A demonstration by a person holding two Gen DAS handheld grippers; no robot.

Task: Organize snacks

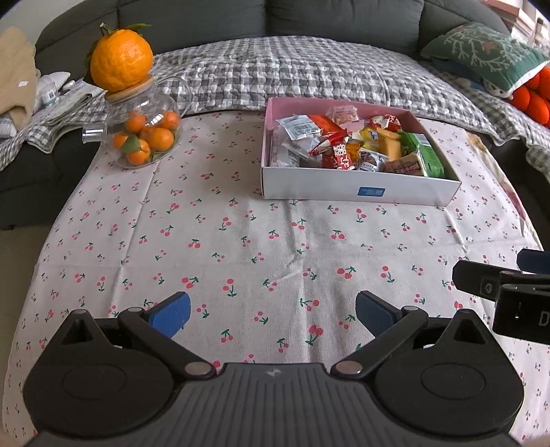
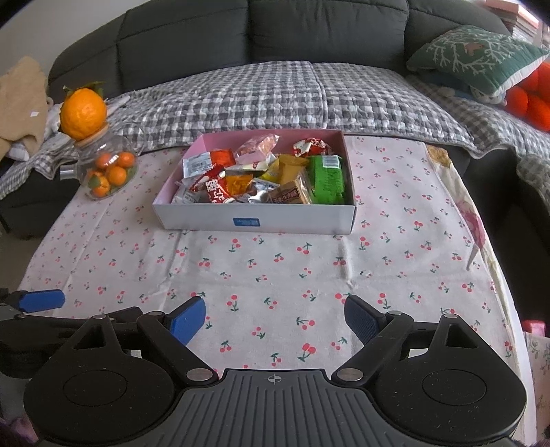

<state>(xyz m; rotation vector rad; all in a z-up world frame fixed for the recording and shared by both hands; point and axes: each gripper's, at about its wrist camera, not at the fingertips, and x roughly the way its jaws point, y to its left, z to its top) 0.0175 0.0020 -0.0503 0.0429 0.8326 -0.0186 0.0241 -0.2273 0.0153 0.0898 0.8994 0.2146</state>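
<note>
Blue fingers (image 1: 171,314) of left gripper (image 1: 273,314) and right gripper (image 2: 275,318) wide apart, nothing between. Bare cherry cloth on desk (image 2: 275,275) ahead. Farther on, snack box (image 2: 256,220), full. Glass jar of oranges (image 1: 144,134) off left. Sofa (image 2: 309,34) behind.

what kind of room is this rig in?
Most likely a home living room: a dark sofa with a checked cover and a cushion stands behind a low table under a cherry-print cloth, with a box of snacks on it.
</note>
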